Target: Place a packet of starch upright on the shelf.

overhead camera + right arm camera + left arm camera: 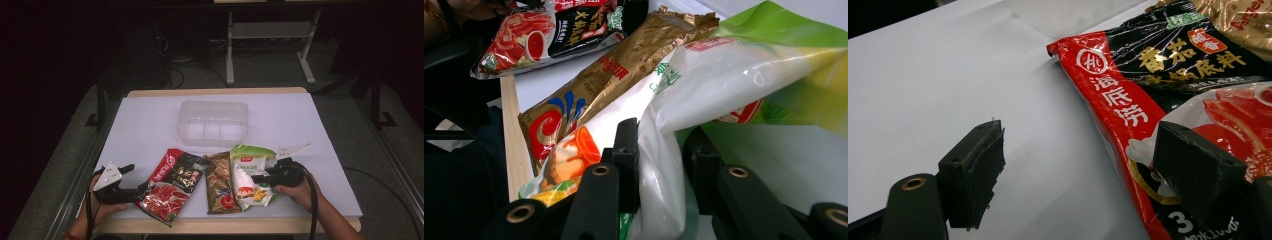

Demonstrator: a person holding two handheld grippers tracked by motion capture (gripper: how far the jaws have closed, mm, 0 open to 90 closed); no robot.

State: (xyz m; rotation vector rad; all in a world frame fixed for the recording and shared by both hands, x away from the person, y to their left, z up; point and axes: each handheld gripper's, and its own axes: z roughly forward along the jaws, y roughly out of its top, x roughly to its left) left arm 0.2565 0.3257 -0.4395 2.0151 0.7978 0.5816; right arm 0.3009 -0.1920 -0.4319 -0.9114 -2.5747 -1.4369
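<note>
Right claw (260, 178) grips the white-and-green packet (252, 176) by its right edge; in the right gripper view the jaws pinch a fold of the packet (704, 90), its side raised off the tabletop (150, 120). The packet lies at the near edge of the tabletop, right of centre, touching the gold-brown packet (221, 183) at its left.

Left claw (141, 189) stands open at the near left. In the left gripper view, one jaw is over bare tabletop, the other over the edge of the red-and-black packet (1128, 100); whether it touches cannot be told.

Clear plastic tub (213, 123) sits mid-tabletop, behind the three packets, apart from them.
</note>
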